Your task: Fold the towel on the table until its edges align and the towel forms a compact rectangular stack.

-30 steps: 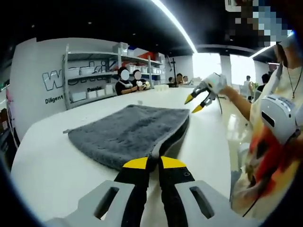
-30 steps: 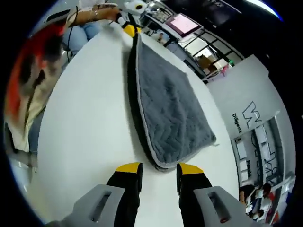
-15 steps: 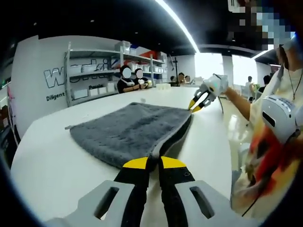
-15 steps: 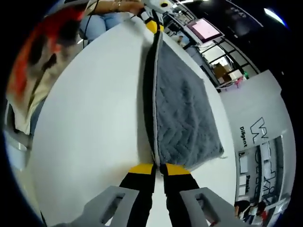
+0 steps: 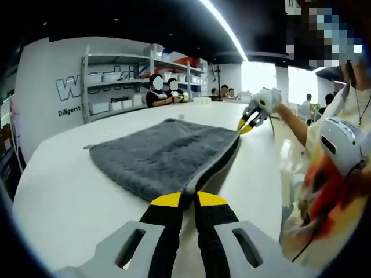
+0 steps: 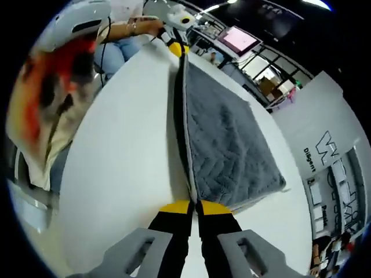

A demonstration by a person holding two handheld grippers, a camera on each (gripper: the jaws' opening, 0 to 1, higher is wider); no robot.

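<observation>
The white surface (image 5: 64, 191) is long and bare apart from the grey towel (image 5: 162, 156), which lies flat on it, already doubled over once, judging by the 2 layers showing along its near edge. That edge runs between the 2 claws. The left claw (image 5: 189, 200) is clamped on one corner of the doubled edge, and the right claw (image 6: 192, 207) is clamped on the corner at the other end, so the person appears set to carry this edge across for a further fold. At least 1 more fold, plus squaring of the edges, seems left before a compact stack. Around the surface is a bright open room with a white wall bearing lettering, shelves (image 5: 116, 87) of boxes, a ceiling light strip and several people further off.
</observation>
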